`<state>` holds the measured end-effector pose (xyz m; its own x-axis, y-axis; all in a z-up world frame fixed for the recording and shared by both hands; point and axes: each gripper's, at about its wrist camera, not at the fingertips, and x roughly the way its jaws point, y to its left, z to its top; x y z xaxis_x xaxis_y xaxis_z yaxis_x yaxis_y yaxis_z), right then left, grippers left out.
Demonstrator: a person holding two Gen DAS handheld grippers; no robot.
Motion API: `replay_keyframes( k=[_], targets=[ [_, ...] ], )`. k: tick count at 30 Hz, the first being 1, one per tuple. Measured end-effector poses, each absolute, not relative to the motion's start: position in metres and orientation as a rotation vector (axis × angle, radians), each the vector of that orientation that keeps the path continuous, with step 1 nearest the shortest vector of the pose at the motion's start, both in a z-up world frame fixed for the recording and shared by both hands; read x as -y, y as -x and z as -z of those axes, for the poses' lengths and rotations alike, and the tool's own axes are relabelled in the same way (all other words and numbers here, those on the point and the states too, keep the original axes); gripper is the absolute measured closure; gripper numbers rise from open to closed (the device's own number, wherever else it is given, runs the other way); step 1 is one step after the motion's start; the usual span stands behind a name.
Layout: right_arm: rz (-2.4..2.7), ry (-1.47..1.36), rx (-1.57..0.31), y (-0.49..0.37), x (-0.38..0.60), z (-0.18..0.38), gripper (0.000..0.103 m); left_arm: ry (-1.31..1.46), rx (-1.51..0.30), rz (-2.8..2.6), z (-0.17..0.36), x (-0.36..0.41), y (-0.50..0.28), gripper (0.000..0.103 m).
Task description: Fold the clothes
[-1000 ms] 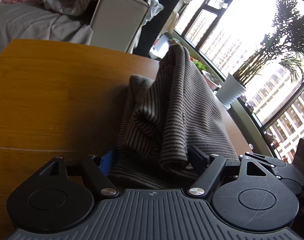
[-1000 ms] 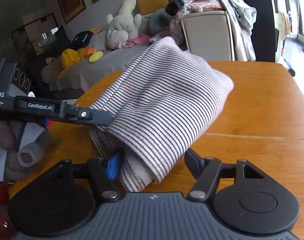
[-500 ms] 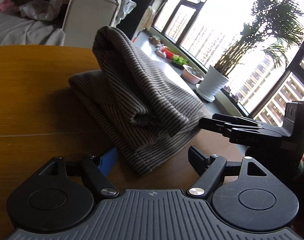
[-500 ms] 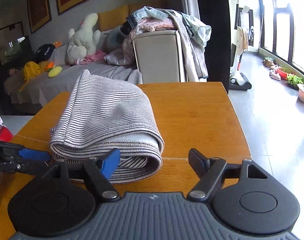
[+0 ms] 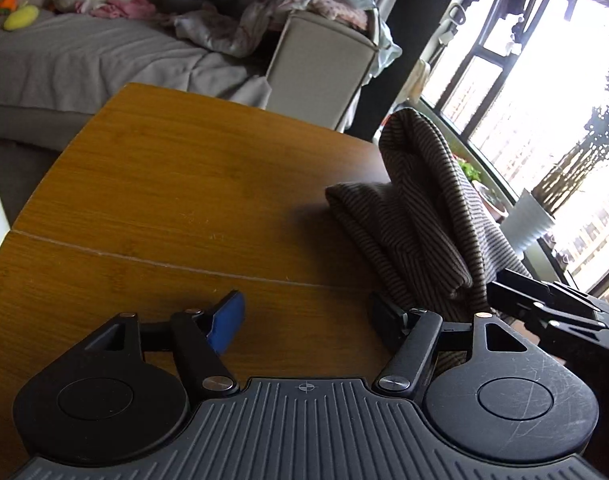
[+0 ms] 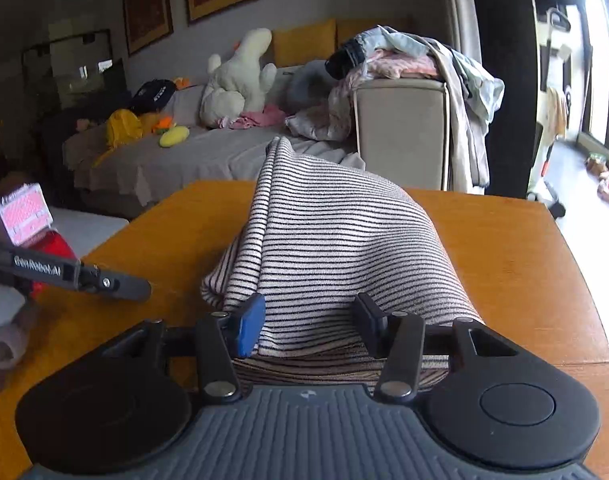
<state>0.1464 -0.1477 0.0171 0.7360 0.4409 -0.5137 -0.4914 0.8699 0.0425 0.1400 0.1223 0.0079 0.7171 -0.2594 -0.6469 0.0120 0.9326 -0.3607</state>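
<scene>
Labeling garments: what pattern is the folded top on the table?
Thin dark stripes on cream garment; right wrist view shows it best.

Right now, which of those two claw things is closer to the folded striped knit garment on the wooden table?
Right. The right gripper straddles the striped garment, jaws closing. The left gripper sits beside it over bare table, also closing.

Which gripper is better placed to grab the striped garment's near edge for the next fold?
Right. The right gripper already straddles the striped garment, its jaws closing around the fabric. The left gripper is closing over bare table, with the garment off to its side.
</scene>
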Motion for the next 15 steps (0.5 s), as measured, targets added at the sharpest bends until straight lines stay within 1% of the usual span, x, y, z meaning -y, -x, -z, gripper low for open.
replay_keyframes(
  k=[1,3,4,5,6,7,13,14,15],
  targets=[
    [-0.517,0.147,-0.522,-0.141,0.142,-0.017,0.047,0.336,-0.758,0.154,-0.007,-0.121,-0.139,0.03],
    [-0.514,0.185,-0.51,-0.135,0.139,-0.023,0.047,0.324,-0.759,0.151,-0.007,-0.117,-0.139,0.03],
    [-0.51,0.206,-0.494,-0.131,0.137,-0.026,0.044,0.322,-0.762,0.148,-0.006,-0.115,-0.14,0.03],
    [-0.511,0.228,-0.466,-0.127,0.135,-0.029,0.03,0.32,-0.762,0.146,-0.005,-0.113,-0.142,0.03],
    [-0.514,0.25,-0.434,-0.121,0.132,-0.031,0.023,0.316,-0.759,0.145,-0.005,-0.111,-0.142,0.03],
    [-0.517,0.264,-0.406,-0.118,0.129,-0.031,0.019,0.313,-0.759,0.144,-0.005,-0.11,-0.142,0.03],
    [-0.46,0.3,-0.373,-0.131,0.095,-0.013,0.019,0.293,-0.759,0.132,-0.007,-0.105,-0.143,0.029],
    [-0.447,0.307,-0.375,-0.136,0.089,-0.008,0.021,0.296,-0.757,0.133,-0.008,-0.105,-0.144,0.029],
    [-0.442,0.303,-0.377,-0.141,0.087,-0.005,0.026,0.299,-0.752,0.136,-0.01,-0.105,-0.143,0.03]
  ],
)
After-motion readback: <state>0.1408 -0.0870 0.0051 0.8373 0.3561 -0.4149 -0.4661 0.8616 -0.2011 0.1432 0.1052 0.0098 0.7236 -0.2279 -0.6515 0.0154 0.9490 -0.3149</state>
